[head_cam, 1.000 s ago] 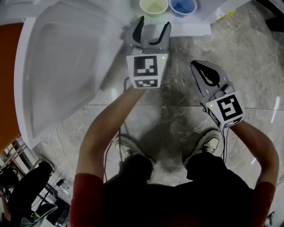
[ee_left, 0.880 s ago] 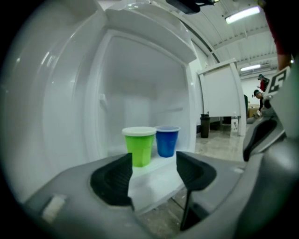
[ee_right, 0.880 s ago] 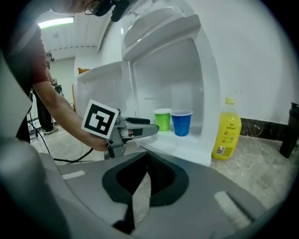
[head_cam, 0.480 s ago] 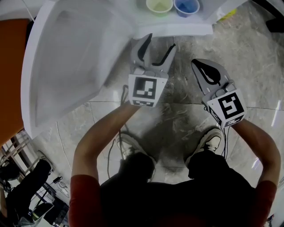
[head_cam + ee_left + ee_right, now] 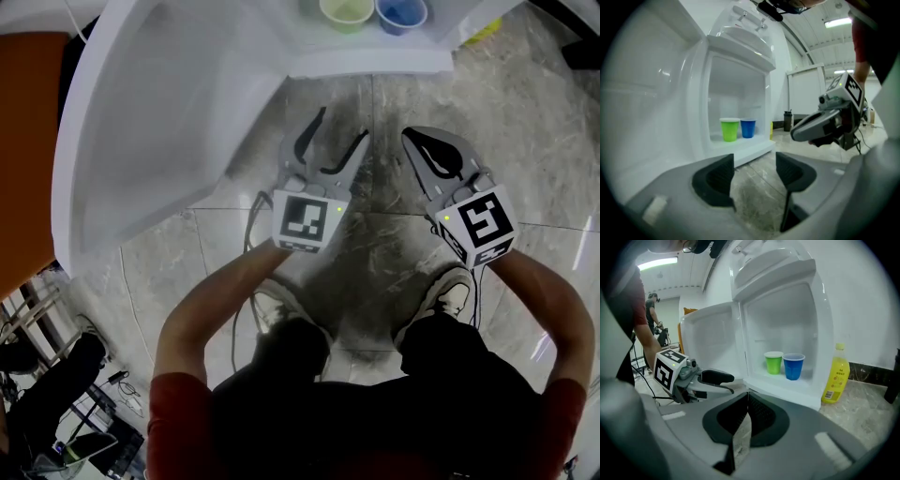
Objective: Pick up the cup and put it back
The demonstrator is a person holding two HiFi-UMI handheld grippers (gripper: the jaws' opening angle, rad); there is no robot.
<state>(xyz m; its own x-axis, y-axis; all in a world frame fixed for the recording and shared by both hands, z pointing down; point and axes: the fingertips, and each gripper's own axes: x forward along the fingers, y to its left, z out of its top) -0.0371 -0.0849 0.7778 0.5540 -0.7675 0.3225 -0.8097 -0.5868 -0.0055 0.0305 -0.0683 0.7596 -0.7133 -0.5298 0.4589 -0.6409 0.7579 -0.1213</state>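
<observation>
A green cup (image 5: 347, 9) and a blue cup (image 5: 401, 11) stand side by side on the floor of a small white fridge (image 5: 375, 62) whose door is swung wide. Both cups show upright in the left gripper view, green cup (image 5: 730, 129) and blue cup (image 5: 748, 128), and in the right gripper view, green cup (image 5: 773, 363) and blue cup (image 5: 793, 366). My left gripper (image 5: 339, 127) is open and empty, hanging over the stone floor short of the fridge. My right gripper (image 5: 414, 138) is shut on nothing, beside it to the right.
The open fridge door (image 5: 159, 122) reaches out on the left of my left gripper. A yellow bottle (image 5: 836, 376) stands on the floor right of the fridge. A dark bottle (image 5: 788, 121) stands farther off. A person (image 5: 650, 310) is in the background.
My left gripper has drawn back from the fridge opening toward my body, jaws still open. The right gripper has stayed in place.
</observation>
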